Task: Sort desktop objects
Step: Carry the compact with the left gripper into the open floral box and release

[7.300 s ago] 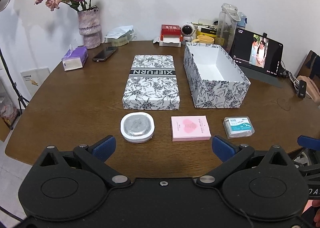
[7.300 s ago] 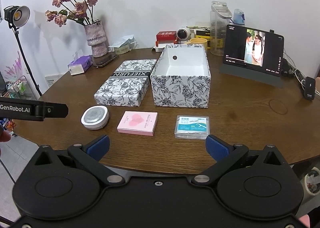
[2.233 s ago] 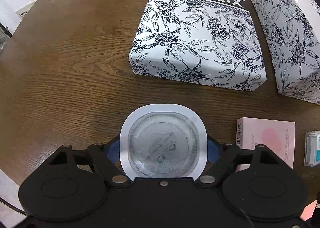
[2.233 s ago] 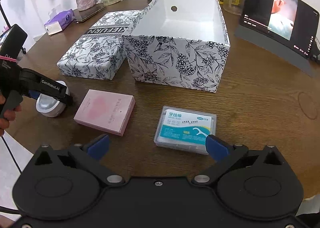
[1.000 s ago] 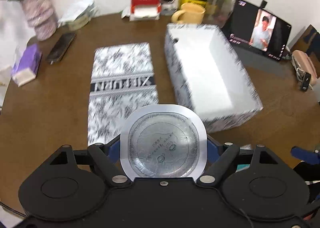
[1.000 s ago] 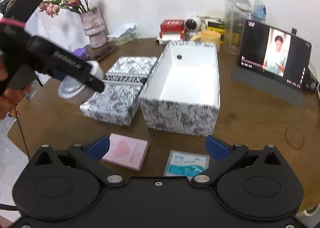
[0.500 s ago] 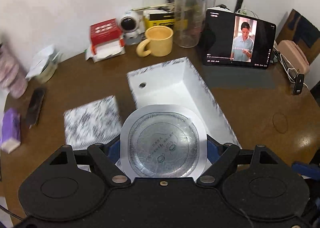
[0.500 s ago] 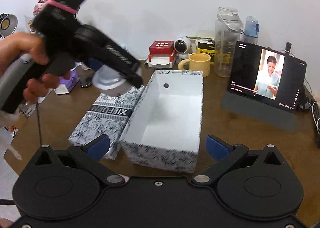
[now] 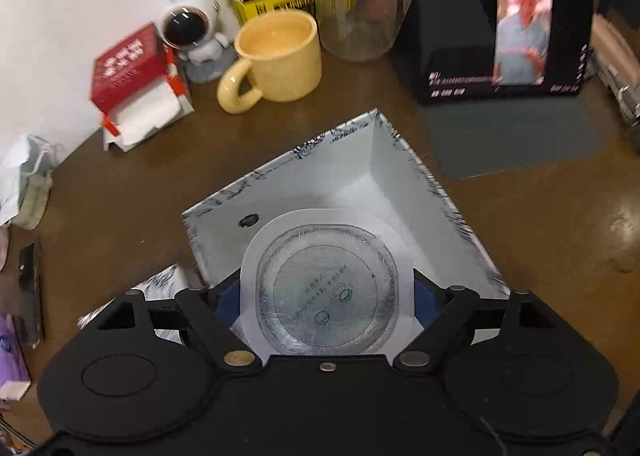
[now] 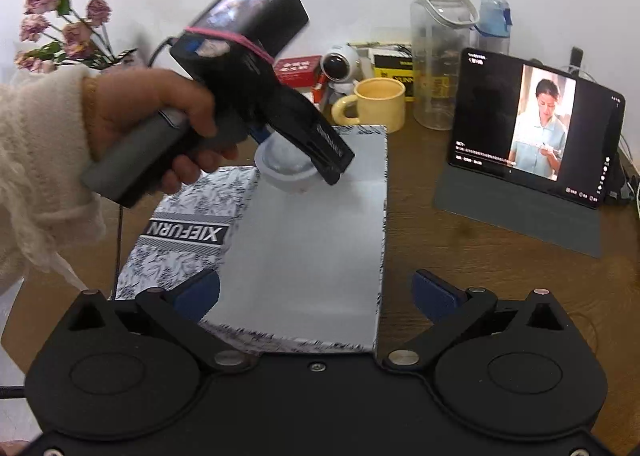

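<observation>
The left gripper [image 9: 327, 292] squeezes a round white case [image 9: 326, 288] between its blue pads – held over the open patterned box [image 9: 420, 192]. The right gripper [image 10: 316, 294] is wide open, holding nothing.

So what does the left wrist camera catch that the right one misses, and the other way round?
Only the left view shows the print on the round case clamped in the left tongs, and the phone at the table's edge. Only the right view shows the hand holding those tongs, the flowers, the lid, and the open right tongs. Both show the open box, mug and tablet.
</observation>
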`<state>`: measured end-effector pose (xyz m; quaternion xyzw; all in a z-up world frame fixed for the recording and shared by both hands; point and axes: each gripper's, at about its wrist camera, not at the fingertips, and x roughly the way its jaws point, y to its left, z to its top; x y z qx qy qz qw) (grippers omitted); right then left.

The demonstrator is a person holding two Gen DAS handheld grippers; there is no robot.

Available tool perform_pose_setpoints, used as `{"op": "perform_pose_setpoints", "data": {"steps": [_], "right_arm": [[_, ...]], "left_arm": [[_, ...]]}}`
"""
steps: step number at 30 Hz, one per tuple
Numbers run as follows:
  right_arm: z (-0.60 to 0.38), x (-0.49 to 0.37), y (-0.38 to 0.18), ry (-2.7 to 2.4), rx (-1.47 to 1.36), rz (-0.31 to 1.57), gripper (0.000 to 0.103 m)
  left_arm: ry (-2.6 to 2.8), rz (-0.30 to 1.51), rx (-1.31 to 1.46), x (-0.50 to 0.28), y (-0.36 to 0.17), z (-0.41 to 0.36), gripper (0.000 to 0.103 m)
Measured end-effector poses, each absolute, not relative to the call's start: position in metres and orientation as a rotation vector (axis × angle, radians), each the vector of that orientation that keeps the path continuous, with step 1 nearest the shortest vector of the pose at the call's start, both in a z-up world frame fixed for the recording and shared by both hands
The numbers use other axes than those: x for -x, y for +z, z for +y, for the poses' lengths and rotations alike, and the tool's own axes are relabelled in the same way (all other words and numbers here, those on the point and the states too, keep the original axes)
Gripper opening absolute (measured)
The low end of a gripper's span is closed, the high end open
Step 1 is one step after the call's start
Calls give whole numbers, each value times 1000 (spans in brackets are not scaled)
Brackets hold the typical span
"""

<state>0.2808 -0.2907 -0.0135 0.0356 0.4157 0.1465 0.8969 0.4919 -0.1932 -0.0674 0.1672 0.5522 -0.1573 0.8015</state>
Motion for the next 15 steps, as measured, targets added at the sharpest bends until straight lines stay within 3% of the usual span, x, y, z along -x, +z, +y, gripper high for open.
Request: {"op": "perform_pose_setpoints", "data": {"steps": [15], "right_arm": [[-295, -311, -36, 228, -95, 935, 103]], "left_arm": [[-303, 1267, -373, -534, -122, -208, 80]]}}
